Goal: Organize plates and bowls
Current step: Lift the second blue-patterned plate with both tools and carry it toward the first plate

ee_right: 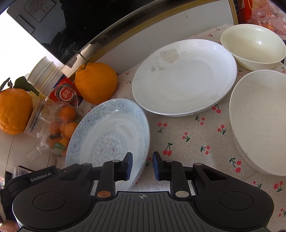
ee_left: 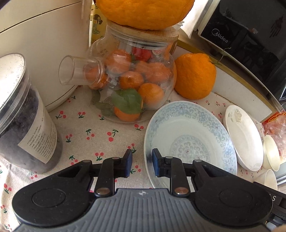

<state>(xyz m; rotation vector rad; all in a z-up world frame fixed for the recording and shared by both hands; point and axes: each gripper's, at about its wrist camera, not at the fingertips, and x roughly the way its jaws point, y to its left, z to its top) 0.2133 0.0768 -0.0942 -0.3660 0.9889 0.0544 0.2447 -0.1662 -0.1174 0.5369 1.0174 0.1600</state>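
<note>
My two claws straddle opposite edges of the blue plate [ee_left: 189,141], which sits tilted on the cherry-print cloth [ee_left: 100,135] covering the surface. In the left wrist view, my left claw [ee_left: 142,165] is at lower centre, jaws narrow, with the plate's left rim running between the blue pads; whether the pads actually press on it I cannot tell. In the right wrist view, my right claw [ee_right: 142,166] sits at lower centre, jaws equally narrow, with the plate's right rim passing between its pads, contact again unclear. In that view the blue plate fills the lower left, its far edge near an orange [ee_right: 95,82] at centre left. A white plate [ee_right: 184,76] lies at upper centre, close behind the blue one but apart from it. A cream bowl [ee_right: 253,46] stands at upper right, and a speckled bowl [ee_right: 259,121] runs off the right edge. From the left wrist, a glass pot [ee_left: 132,85] of small oranges stands at centre, with a big orange [ee_left: 144,12] on its lid, a dark jar [ee_left: 23,116] at left and a black microwave [ee_left: 250,35] at upper right.
</note>
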